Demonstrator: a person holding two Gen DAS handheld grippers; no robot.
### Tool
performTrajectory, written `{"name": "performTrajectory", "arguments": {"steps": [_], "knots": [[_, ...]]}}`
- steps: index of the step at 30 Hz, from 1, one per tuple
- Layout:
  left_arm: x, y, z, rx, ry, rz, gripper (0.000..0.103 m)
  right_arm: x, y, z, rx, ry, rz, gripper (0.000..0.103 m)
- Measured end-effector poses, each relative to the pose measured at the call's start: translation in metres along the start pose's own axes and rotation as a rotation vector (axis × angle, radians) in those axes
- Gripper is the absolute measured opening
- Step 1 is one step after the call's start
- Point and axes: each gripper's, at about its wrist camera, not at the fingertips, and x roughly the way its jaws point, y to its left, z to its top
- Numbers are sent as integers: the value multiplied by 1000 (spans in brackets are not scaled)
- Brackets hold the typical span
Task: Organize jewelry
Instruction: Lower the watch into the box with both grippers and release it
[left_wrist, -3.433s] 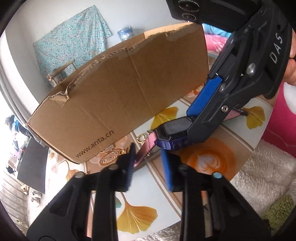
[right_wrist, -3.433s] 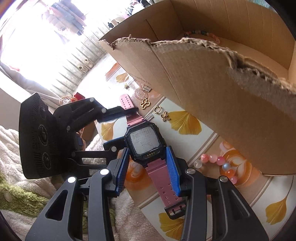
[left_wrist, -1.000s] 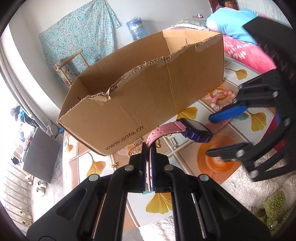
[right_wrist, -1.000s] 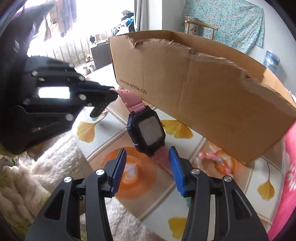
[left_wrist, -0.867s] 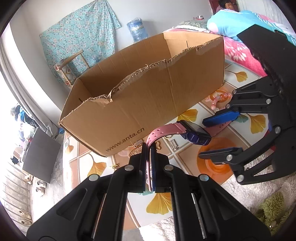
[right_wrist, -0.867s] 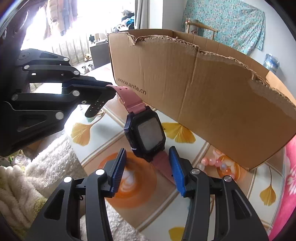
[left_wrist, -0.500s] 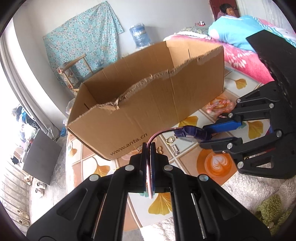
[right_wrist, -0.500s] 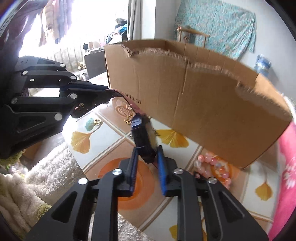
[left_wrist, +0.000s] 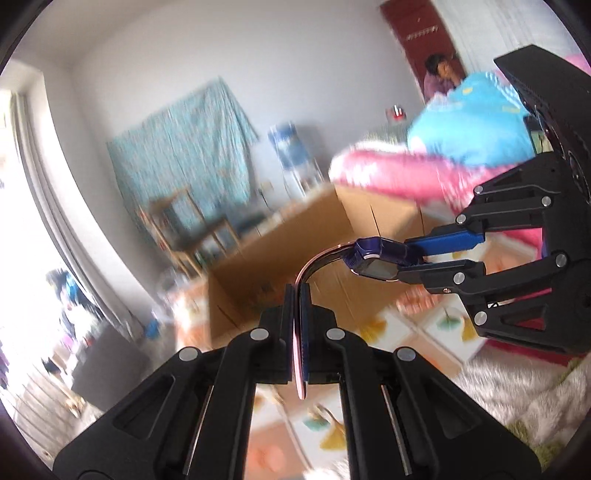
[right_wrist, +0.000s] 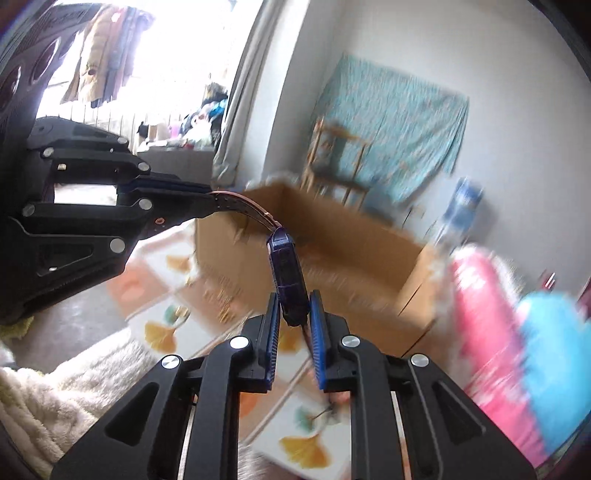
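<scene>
- Cardboard box (right_wrist: 332, 251) open-topped, contents blurred, can't tell.
- Watch (right_wrist: 286, 273) held in air before box.
- Left gripper (left_wrist: 297, 314) clamped on pink strap (left_wrist: 317, 262).
- Right gripper (right_wrist: 293, 325) clamped on watch body, tilted slightly down.

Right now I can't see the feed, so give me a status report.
Left hand-held gripper shut on watch strap. Right hand-held gripper shut on watch body. Watch held above open cardboard box. Nothing in the way.

White walls, teal floral cloth (left_wrist: 177, 147), wooden chair (right_wrist: 336, 162), bright window (right_wrist: 147, 55), ginkgo-patterned floor (right_wrist: 303, 446).
</scene>
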Motion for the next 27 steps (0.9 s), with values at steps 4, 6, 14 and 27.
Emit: {"name": "performTrajectory", "arguments": {"steps": [4,6,14,27], "knots": [[-8,18,32,31,-95,53,2,-9,-10,38,-109,-99,-82,16],[1,33,48,28,-113,57,2,-2,-22,59,-146,-122,-69,16],[128,85,70,-112,171,-181,2,115,-88,96,-51,193,285,15],[334,85,20,-224,736,-439,3,307,-109,65,2,759,490,15]]}}
